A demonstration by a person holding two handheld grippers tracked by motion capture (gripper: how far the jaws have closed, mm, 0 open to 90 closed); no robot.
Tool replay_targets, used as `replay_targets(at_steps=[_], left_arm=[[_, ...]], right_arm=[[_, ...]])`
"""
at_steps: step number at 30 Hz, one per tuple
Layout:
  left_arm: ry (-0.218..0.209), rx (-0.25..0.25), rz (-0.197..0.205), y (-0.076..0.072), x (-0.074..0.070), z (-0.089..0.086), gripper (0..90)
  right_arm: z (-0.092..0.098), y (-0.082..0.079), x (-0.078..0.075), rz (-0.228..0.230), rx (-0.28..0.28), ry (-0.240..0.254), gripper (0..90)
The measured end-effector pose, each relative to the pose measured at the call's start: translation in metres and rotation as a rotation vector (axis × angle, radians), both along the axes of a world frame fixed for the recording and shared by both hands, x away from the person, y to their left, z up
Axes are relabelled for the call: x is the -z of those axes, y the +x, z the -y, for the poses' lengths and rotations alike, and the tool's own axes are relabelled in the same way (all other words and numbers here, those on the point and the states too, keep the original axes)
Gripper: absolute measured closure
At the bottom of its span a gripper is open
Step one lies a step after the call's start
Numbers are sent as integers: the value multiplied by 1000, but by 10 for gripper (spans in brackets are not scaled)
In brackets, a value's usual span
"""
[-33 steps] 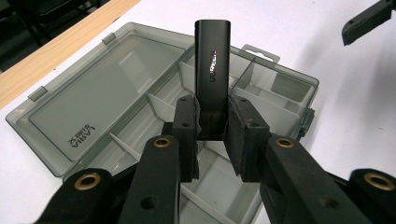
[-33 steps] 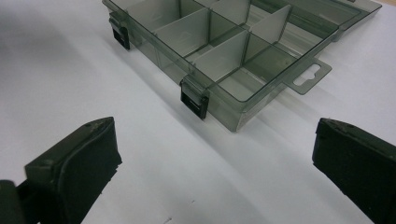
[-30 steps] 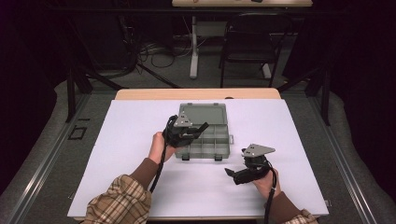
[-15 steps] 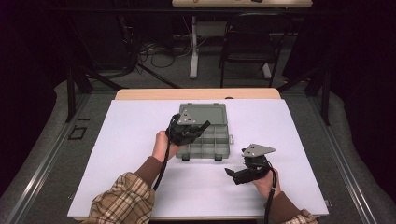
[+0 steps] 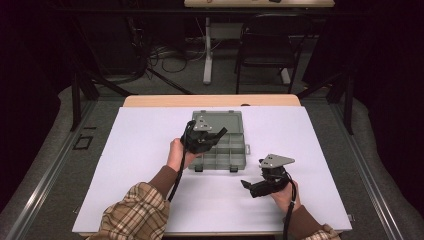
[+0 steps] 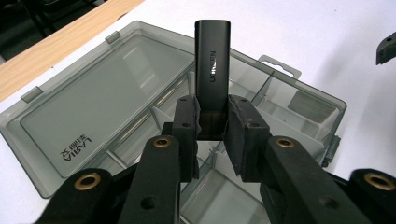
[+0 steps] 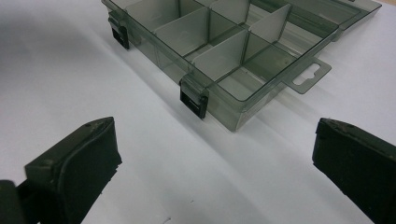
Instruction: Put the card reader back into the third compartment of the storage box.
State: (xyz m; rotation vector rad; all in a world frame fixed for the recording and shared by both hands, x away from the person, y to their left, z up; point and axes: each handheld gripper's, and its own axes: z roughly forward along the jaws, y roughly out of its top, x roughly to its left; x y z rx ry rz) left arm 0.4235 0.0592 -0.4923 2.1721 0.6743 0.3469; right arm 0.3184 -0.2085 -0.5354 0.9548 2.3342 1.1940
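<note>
Dark room space is surrounding a table with a wooden far edge, and a white sheet (image 5: 150, 150) is covering most of its top; behind it a black chair (image 5: 265, 50) and loose cables on the grey floor are showing. On the sheet, a smoky grey transparent plastic organiser box (image 5: 235, 150) is lying with its flat lid (image 6: 93, 107) opened away from the person, and its tray part, divided by thin walls into several compartments, is facing up. Two black latches (image 7: 194, 98) are sitting on the near wall of the tray, and a hanging tab (image 7: 310, 74) is sticking out from one short side. The left gripper (image 6: 210, 121) is hanging over the box, and its two black jaws are clamping the lower end of a small black oblong device with pale lettering (image 6: 212, 70), which is standing upright between the pads. This device is hovering above the divided tray, near the hinge line between tray and lid, and it is not touching the box. In the high view the left gripper (image 5: 202, 140) is appearing over the left part of the box, held by a hand with a plaid sleeve (image 5: 135, 210). The right gripper (image 5: 262, 186) is resting low over the sheet, near the front right corner of the box but apart from it. Its jaws are standing wide apart with nothing between them.
</note>
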Motion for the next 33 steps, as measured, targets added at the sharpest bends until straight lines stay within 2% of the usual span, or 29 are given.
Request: replay_targets(at_steps=[14, 33], left_arm=[[-1, -29, -27, 5, 8, 5, 741], [28, -64, -52, 8, 16, 15, 741]], right_arm=[[0, 0, 0, -3, -1, -2, 0], [-1, 0, 1, -4, -2, -5, 0]])
